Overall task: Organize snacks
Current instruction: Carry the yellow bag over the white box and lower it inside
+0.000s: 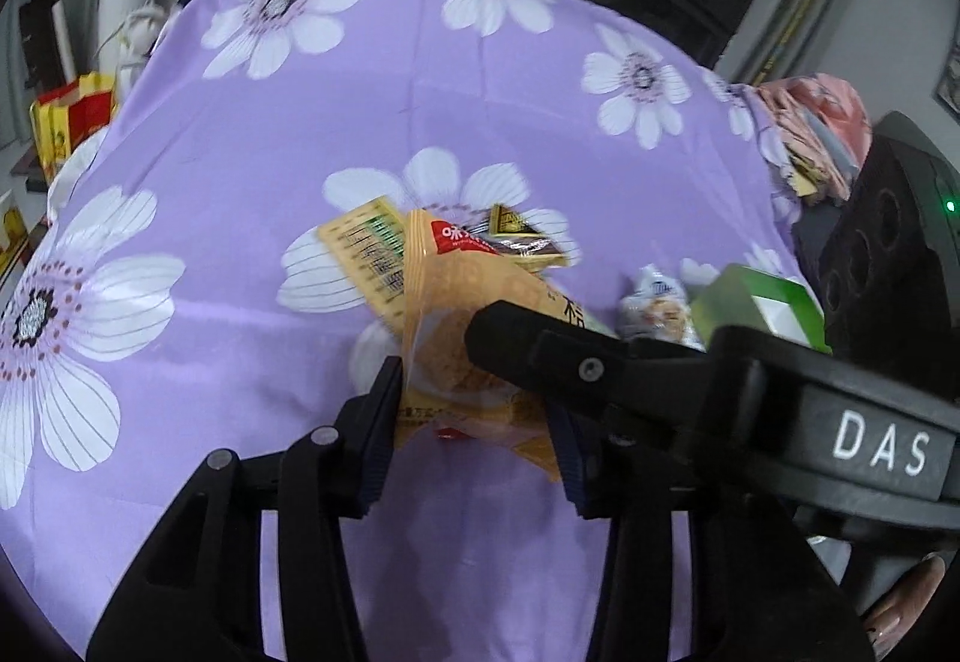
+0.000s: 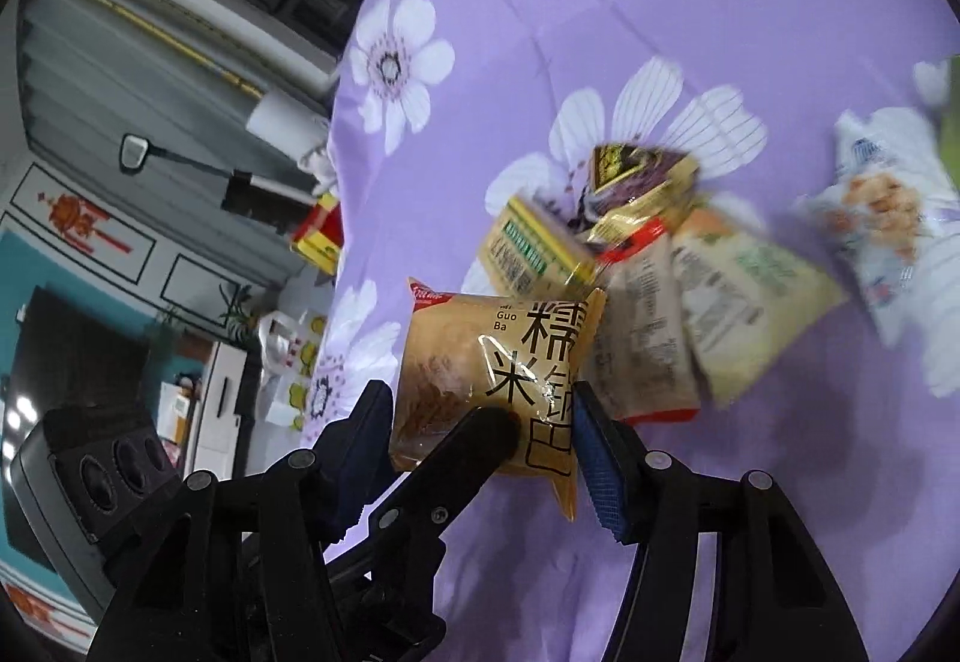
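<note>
**Both grippers on one orange rice-cracker packet**

Left wrist view. The left gripper (image 1: 474,422) has its two pads closed against the sides of an orange rice-cracker packet (image 1: 456,314), which stands up off the purple floral cloth (image 1: 240,152). One black finger (image 1: 510,332) of the right gripper crosses in front of the packet from the right, touching its face. Behind the packet lie a yellow carton (image 1: 366,254) and a dark gold-edged packet (image 1: 516,236), both flat on the cloth. Farther right sit a white snack bag (image 1: 657,302) and a green box (image 1: 756,302) (the box partly hidden by the right-hand tool). A pink patterned bundle (image 1: 810,122) rests at the cloth's far right edge.

Right wrist view. The right gripper (image 2: 480,422) clamps the same orange packet (image 2: 480,362) between its blue-padded fingers; the packet is clear of the cloth (image 2: 660,2). A left-gripper finger (image 2: 474,440) presses the packet's lower face. Just beyond, on the cloth, a heap: yellow carton (image 2: 534,248), dark gold-edged packet (image 2: 642,176), a tan packet (image 2: 642,350) and a pale green packet (image 2: 750,296), overlapping. The white bag (image 2: 888,206) lies apart to the right (blurred).
</note>
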A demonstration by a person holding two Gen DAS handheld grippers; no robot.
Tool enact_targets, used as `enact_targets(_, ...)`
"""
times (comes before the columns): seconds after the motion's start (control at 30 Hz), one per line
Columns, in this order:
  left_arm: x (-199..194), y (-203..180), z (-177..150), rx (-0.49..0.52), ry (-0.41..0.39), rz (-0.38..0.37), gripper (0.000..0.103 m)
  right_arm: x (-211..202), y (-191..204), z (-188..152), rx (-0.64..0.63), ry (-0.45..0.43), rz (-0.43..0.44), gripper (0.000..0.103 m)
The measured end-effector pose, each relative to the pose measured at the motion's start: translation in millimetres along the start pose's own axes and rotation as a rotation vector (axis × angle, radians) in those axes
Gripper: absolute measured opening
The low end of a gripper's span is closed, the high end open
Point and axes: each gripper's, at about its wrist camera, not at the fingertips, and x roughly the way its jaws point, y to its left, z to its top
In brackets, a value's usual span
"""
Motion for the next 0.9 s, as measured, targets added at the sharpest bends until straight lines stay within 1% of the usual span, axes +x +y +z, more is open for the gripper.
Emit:
enact_targets(0.13, -5.9, -23.4, 2.7, 0.052, -0.031, -0.016, 0.043, -24.2, -2.5, -1.4, -0.001, -0.044, -0.007, 0.063)
enact_targets(0.27, -8.0, -48.3, 6.5, 0.092, -0.050, -0.050, 0.043, -52.3, -8.9, -0.2, 0.008, -0.108, -0.020, 0.063)
enact_targets(0.4, -5.8, -81.6, 8.6, 0.149, -0.066, -0.094, 0.042, -80.7, -21.8, 0.5, 0.032, -0.174, -0.038, 0.063)
enact_targets(0.6, 4.2, -131.8, 7.9, 0.239, -0.069, -0.161, 0.042, -125.3, -48.7, -0.6, 0.083, -0.289, -0.098, 0.063)
enact_targets(0.9, 15.6, -191.6, 2.3, 0.348, -0.061, -0.225, 0.042, -176.6, -88.8, -6.9, 0.183, -0.419, -0.117, 0.063)
